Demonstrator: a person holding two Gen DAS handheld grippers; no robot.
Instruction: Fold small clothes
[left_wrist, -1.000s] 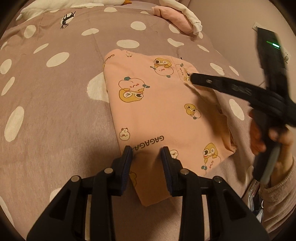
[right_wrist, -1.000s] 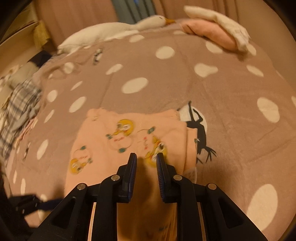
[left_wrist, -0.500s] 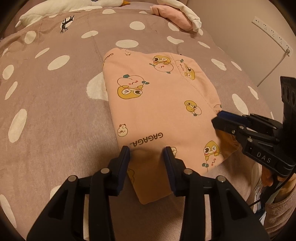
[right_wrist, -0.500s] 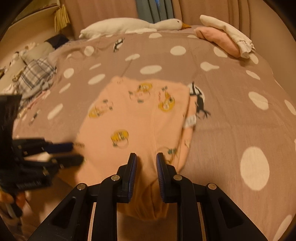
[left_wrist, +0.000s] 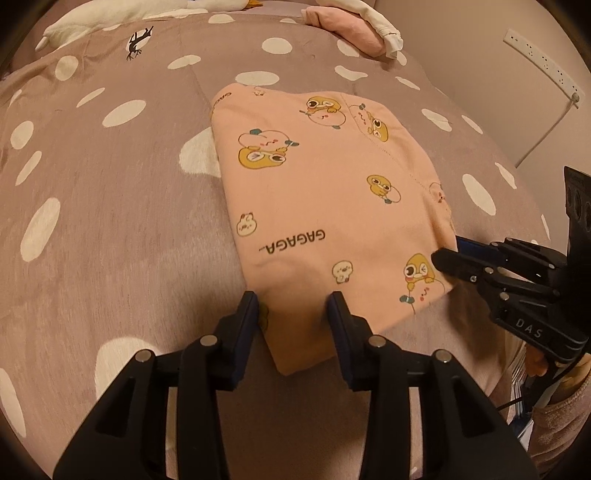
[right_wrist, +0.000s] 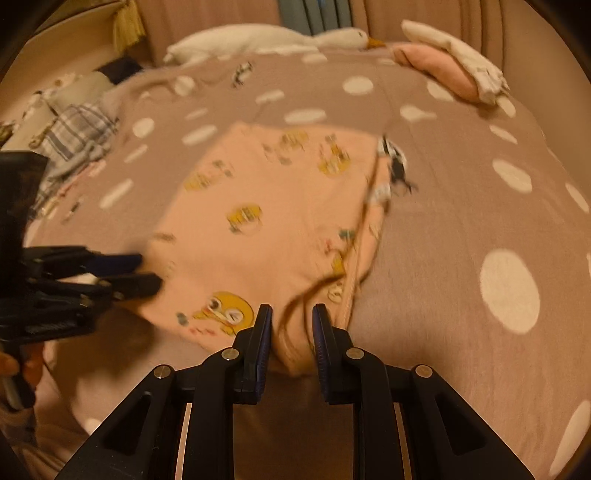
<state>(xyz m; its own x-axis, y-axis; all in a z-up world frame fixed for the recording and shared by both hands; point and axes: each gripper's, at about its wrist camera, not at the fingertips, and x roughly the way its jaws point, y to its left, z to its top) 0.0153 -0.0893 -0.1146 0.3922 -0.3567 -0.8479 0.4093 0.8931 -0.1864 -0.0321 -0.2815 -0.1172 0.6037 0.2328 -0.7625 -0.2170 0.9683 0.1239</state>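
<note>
We have the folded peach cotton garment with cartoon ducks (left_wrist: 325, 206) lying on the polka-dot mauve bedspread (left_wrist: 110, 221). Left gripper (left_wrist: 291, 310) fingers stand open astride its near corner; right gripper (right_wrist: 290, 325) fingers pinch the other corner's edge. Next, we judge, both lift and fold it away from us.

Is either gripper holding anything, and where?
Nothing clearly held. The pink garment lies flat; the left gripper straddles one near corner, jaws open, not pressing. The right gripper sits at the other; whether it pinches cannot be told.
</note>
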